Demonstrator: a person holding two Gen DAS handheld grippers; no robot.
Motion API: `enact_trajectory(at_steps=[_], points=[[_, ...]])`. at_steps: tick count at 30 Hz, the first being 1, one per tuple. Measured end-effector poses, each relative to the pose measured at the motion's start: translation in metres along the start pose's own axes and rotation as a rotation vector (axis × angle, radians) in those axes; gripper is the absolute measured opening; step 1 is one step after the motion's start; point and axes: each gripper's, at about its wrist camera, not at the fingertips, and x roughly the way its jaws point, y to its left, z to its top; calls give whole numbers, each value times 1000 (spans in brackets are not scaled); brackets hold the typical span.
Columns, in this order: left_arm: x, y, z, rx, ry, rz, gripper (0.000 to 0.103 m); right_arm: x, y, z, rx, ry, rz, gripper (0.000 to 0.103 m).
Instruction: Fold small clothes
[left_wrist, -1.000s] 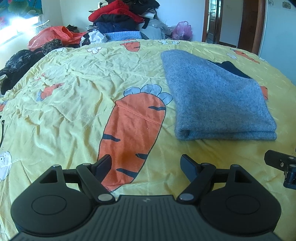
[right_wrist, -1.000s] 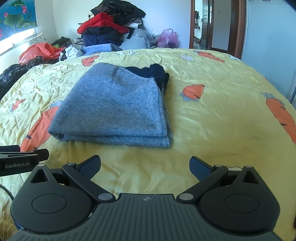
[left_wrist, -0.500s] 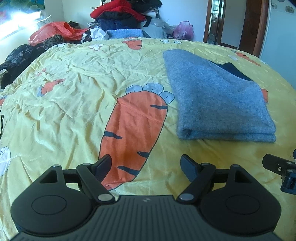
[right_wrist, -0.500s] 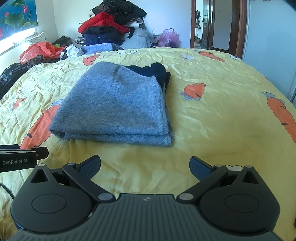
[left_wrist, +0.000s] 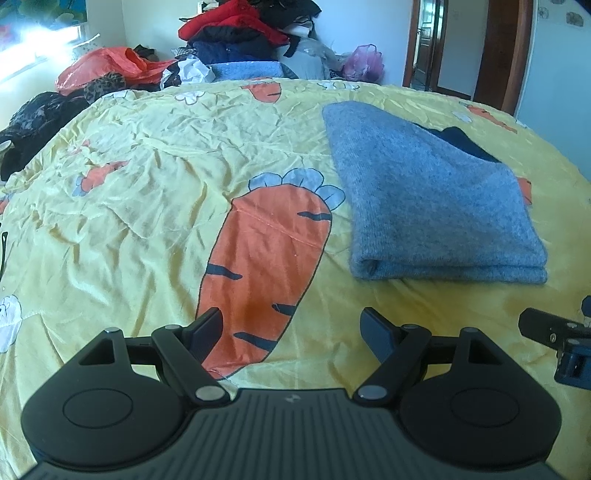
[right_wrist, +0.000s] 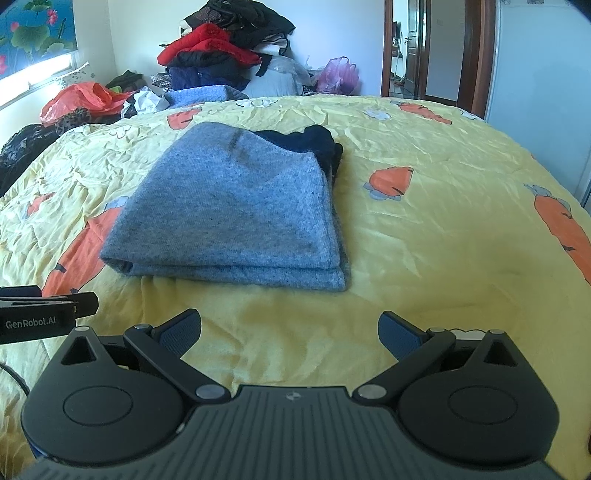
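Left gripper jaws wide, empty, over the bed, folded grey knit ahead to its right, right gripper jaws wide, empty, knit straight ahead, dark garment beneath it

materials and finishes on my bed

my left gripper and right gripper are matt black plastic with ribbed housings and dull metal pivot pins. the folded grey sweater is a fuzzy, soft knit. the yellow carrot-print bedspread is thin, smooth cloth, creased, with a faint sheen. an orange plastic bag looks glossy. the door frame is polished dark wood.
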Motion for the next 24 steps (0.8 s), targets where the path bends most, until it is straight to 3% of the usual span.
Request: enact_trajectory(at_steps=[4, 8, 18, 24], points=[[0, 3, 1, -19, 6, 15, 82, 0, 0, 0, 0, 0, 0, 102], [2, 4, 2, -13, 25, 4, 90, 0, 0, 0, 0, 0, 0, 103], [-4, -4, 1, 20, -1, 7, 90, 0, 1, 0, 0, -2, 2, 103], [-2, 3, 3, -27, 20, -2, 90, -1, 1, 0, -4, -4, 5, 103]])
